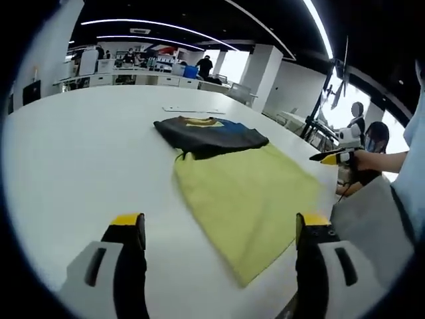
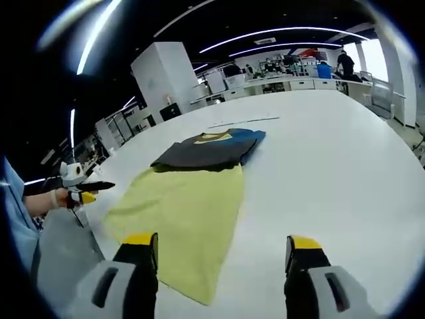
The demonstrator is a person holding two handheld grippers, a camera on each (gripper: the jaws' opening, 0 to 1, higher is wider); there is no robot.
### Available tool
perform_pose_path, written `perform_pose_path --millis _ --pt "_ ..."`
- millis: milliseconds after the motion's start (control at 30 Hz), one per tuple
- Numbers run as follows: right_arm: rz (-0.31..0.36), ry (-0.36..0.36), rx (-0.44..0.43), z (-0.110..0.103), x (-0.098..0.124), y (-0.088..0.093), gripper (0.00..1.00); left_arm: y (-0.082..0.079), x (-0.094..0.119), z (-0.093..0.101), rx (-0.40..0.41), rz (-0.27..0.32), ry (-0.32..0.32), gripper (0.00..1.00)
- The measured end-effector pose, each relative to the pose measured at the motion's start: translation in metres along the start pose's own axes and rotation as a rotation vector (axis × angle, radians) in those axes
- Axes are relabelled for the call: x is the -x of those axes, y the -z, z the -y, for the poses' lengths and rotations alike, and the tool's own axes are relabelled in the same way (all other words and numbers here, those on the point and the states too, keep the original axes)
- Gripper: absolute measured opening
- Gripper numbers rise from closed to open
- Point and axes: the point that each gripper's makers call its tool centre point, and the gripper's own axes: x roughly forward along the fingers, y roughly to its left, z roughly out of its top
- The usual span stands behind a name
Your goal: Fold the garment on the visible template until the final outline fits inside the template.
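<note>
A: How are the tongs sitting?
B: The left gripper (image 1: 221,229) and right gripper (image 2: 221,249) are both hanging spread wide, gripping nothing, over the white table (image 1: 80,153).
A: And the garment?
B: The dark folded garment (image 1: 209,135) is lying at twelve o'clock, touching the yellow template (image 1: 249,193).

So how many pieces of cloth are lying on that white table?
2. A folded dark garment with a blue and yellow part lies farther out on the table; a flat yellow cloth lies nearer the tongs, its far edge tucked under the garment.
</note>
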Motion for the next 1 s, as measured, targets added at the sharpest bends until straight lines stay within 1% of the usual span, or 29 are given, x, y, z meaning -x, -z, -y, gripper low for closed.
perform_pose_path --millis 100,167,233,300,400,467,533,567,600,633,667,733,767,800,833,900,1000 --pt "-0.009 -0.004 0.002 -0.002 0.003 0.005 0.72 0.004 0.001 0.004 0.006 -0.009 0.022 0.86" --pt "-0.025 -0.003 0.008 -0.002 0.004 0.012 0.7 0.007 0.001 0.007 0.007 -0.023 0.036 0.8" --pt "-0.04 -0.008 0.014 -0.003 0.005 0.018 0.63 0.01 0.002 0.009 0.006 -0.027 0.05 0.75" --pt "-0.059 -0.014 0.029 -0.005 0.006 0.025 0.58 0.014 0.003 0.013 0.013 -0.042 0.065 0.73" --pt "-0.092 -0.024 0.03 -0.008 0.007 0.037 0.52 0.027 0.005 0.016 0.036 -0.089 0.081 0.66" --pt "-0.101 -0.036 0.013 -0.01 0.006 0.044 0.49 0.038 0.007 0.019 0.072 -0.133 0.088 0.57" --pt "-0.109 -0.034 0.007 -0.01 0.006 0.049 0.45 0.041 0.009 0.021 0.123 -0.13 0.097 0.48" --pt "-0.116 -0.035 0.003 -0.01 0.007 0.052 0.44 0.043 0.01 0.021 0.134 -0.137 0.096 0.45" --pt "-0.122 -0.041 -0.004 -0.011 0.007 0.055 0.41 0.045 0.01 0.02 0.128 -0.136 0.094 0.44" --pt "-0.128 -0.047 -0.012 -0.012 0.007 0.057 0.39 0.047 0.011 0.022 0.122 -0.141 0.101 0.45" --pt "-0.131 -0.048 -0.013 -0.012 0.007 0.058 0.38 0.051 0.012 0.025 0.103 -0.159 0.109 0.46" --pt "-0.139 -0.049 -0.016 -0.012 0.008 0.06 0.37 0.058 0.012 0.026 0.092 -0.188 0.105 0.44" --pt "-0.135 -0.051 -0.017 -0.013 0.008 0.06 0.36 0.06 0.013 0.026 0.101 -0.191 0.1 0.43" --pt "-0.14 -0.054 -0.023 -0.013 0.008 0.06 0.35 0.058 0.013 0.026 0.107 -0.175 0.104 0.42" --pt "-0.137 -0.056 -0.023 -0.012 0.008 0.06 0.34 0.058 0.013 0.028 0.15 -0.173 0.103 0.41" --pt "-0.142 -0.065 -0.034 -0.015 0.008 0.061 0.33 0.058 0.011 0.027 0.158 -0.161 0.101 0.39" --pt "-0.153 -0.082 -0.04 -0.02 0.008 0.065 0.27 0.063 0.01 0.03 0.181 -0.188 0.122 0.3"
